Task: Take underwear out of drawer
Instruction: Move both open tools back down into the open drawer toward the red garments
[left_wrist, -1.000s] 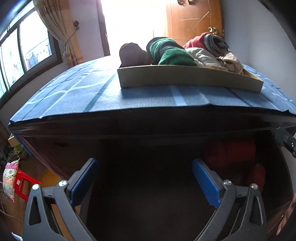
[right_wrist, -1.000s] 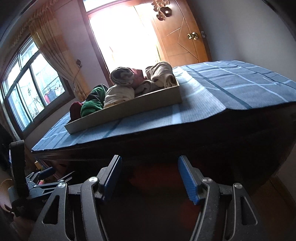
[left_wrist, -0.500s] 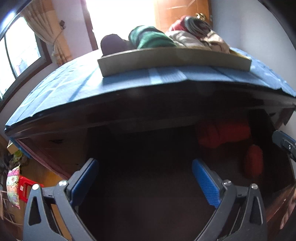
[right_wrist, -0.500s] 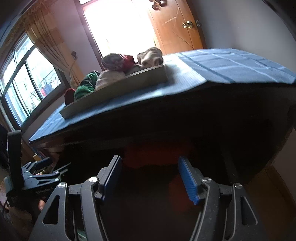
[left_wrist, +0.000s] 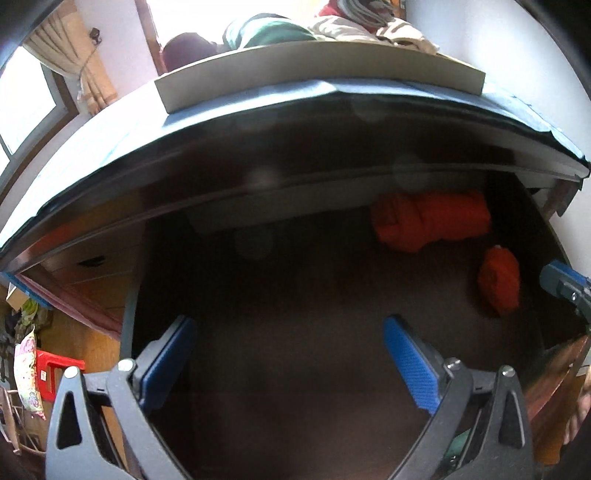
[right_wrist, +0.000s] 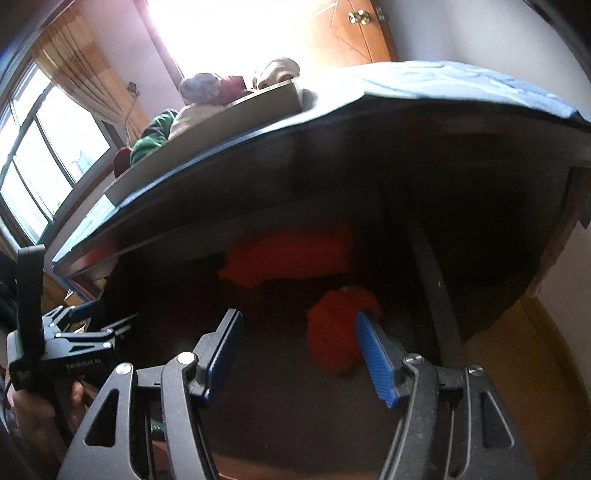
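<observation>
Right wrist view puts my right hand-held gripper (right_wrist: 299, 354) jaws apart and empty, aimed down into the open drawer (right_wrist: 436, 295) so the small red underwear bundle (right_wrist: 340, 325) sits just ahead between them. A larger folded red piece (left_wrist: 428, 221) lies behind, soft and crumpled. My left hand-held gripper (left_wrist: 288, 365) hangs spread and empty over dark bare wood.

The right tool (right_wrist: 297, 354), blue pads spread with nothing gripped, points into a dark open wooden drawer (right_wrist: 436, 295) where a small rolled red underwear bundle (right_wrist: 338, 332) lies near its right pad.
</observation>
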